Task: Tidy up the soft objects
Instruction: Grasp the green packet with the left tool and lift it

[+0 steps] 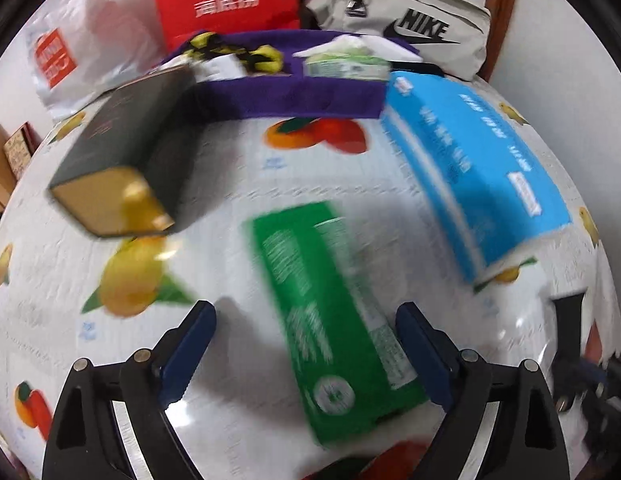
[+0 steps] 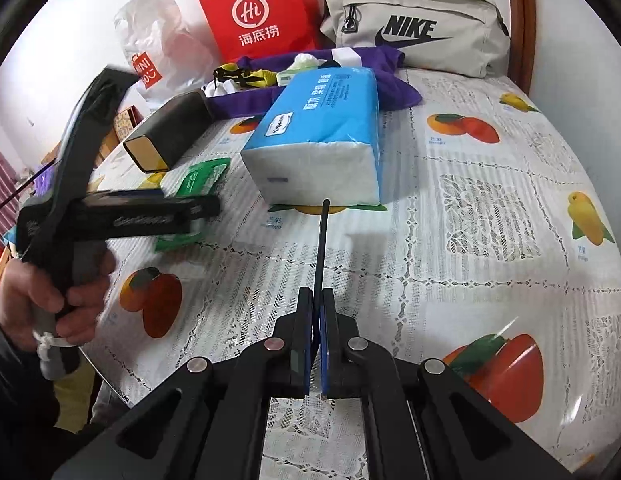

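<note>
1. Two soft packs already sat in the purple fabric bin (image 1: 294, 96) at the far side of the table (image 2: 490, 240): a yellow-black bundle (image 1: 266, 58) and a green-white tissue pack (image 1: 344, 66).
2. The green wipes pack (image 1: 330, 312) lay near, between the left gripper (image 1: 306, 334) jaws, which stood wide and gripped nothing.
3. The blue tissue pack (image 2: 326, 128) waited mid-table, right of the wipes.
4. The right gripper (image 2: 317, 308) was closed and empty; two packs were seemingly left.
</note>
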Demonstrator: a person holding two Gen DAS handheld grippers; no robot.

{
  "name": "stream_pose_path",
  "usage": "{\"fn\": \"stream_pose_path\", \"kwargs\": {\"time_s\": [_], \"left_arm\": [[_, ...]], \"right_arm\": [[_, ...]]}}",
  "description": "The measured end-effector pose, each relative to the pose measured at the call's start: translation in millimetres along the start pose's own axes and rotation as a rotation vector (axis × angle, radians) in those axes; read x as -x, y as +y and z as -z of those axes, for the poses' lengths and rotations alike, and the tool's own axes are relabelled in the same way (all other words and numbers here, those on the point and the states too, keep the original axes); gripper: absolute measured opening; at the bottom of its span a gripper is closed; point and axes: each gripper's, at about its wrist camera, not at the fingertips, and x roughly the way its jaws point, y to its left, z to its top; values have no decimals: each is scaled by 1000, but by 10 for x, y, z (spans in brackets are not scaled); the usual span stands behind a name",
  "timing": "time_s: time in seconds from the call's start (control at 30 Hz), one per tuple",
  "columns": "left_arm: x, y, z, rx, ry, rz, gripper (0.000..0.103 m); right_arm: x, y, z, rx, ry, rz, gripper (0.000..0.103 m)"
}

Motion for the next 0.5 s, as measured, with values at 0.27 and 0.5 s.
{"fn": "stream_pose_path", "kwargs": {"time_s": [0.27,0.5], "left_arm": [[-15,64,-53,-41,-22,118,81],[76,-47,9,-168,-67,130,22]], "right_arm": [[-40,57,8,-5,4,20,3],[37,154,-6,1,10,41,3]]}}
